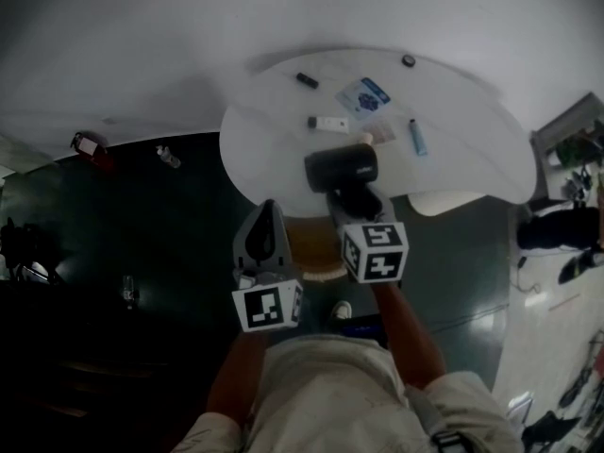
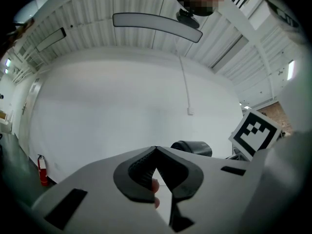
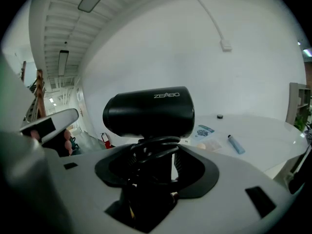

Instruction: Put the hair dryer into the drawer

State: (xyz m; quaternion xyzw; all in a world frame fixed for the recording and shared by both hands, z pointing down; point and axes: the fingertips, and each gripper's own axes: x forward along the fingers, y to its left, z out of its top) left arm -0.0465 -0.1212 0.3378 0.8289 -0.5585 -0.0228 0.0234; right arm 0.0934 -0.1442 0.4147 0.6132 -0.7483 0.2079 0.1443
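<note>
By table (image 1: 472, 130), right gripper (image 1: 354, 199) tilts down, jaws clamping hair dryer (image 1: 341, 167); left gripper (image 1: 268, 213) level, jaws closed.

head view overhead, gripper views face wall (image 2: 122, 106), all show hair dryer (image 1: 342, 167)

In the middle of the frame, the hair dryer (image 1: 342, 168) sits in the right gripper (image 1: 354, 201) at the table's (image 1: 472, 130) near edge, with the left gripper (image 1: 268, 217) to its lower left.

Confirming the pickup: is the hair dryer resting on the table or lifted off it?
Lifted: the black barrel-shaped hair dryer is clamped by its handle in the right gripper's jaws, clear of the white round table.
</note>
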